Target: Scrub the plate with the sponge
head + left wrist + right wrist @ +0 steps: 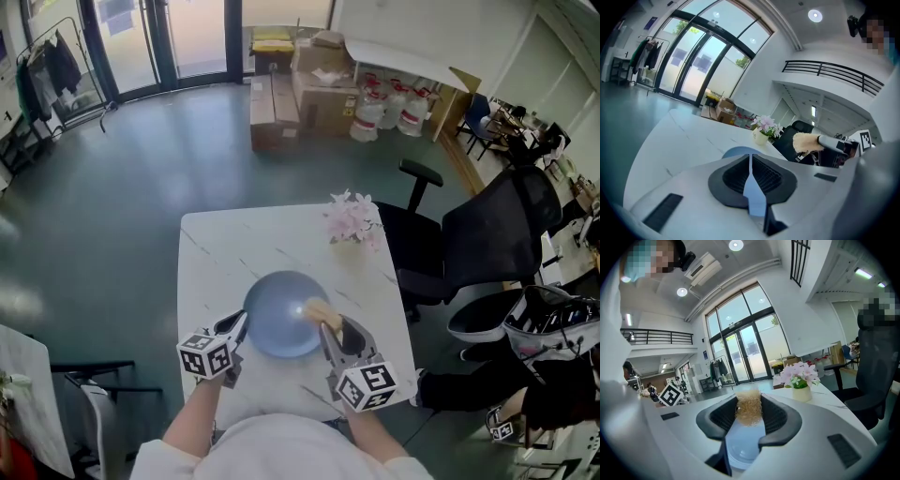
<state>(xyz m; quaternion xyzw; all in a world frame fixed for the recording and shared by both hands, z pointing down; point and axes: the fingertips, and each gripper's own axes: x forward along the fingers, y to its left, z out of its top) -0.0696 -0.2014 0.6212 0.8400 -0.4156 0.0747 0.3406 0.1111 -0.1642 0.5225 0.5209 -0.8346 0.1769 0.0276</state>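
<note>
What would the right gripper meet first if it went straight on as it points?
Probably nothing soon: the right gripper, shut on the sponge, points about level over the plate, and the flower pot stands right of that line. Any downward tilt puts sponge on plate first.

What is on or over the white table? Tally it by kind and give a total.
plate: 1
sponge: 1
flower pot: 1
total: 3
</note>
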